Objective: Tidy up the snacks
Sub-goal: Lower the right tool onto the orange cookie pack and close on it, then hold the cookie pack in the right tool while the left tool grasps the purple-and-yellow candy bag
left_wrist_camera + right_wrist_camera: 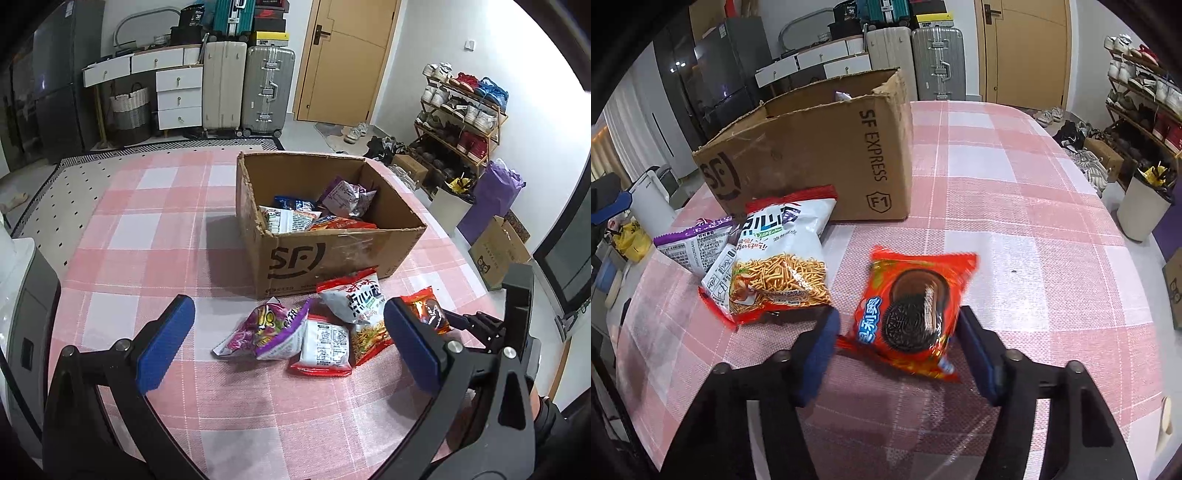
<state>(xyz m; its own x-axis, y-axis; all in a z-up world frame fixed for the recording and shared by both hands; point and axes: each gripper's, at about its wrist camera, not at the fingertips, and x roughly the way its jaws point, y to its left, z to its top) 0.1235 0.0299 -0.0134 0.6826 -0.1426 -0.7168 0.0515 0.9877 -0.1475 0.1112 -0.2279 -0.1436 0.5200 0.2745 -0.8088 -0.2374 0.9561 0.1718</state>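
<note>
My right gripper [897, 350] straddles the red cookie packet [912, 310], which lies on the checked tablecloth [1015, 221] in front of the cardboard box [812, 155]. The blue pads sit at the packet's two sides, but the packet is blurred, so I cannot tell whether they are pinching it or only beside it. My left gripper [288, 343] is spread wide and holds nothing, hovering over the pile just in front of the box: a purple bag [266, 328], a white packet with red edges [325, 347] and the noodle-snack bag [354, 299], overlapping one another. Inside the box lie several more packets, among them a purple-and-white one [347, 195].
</note>
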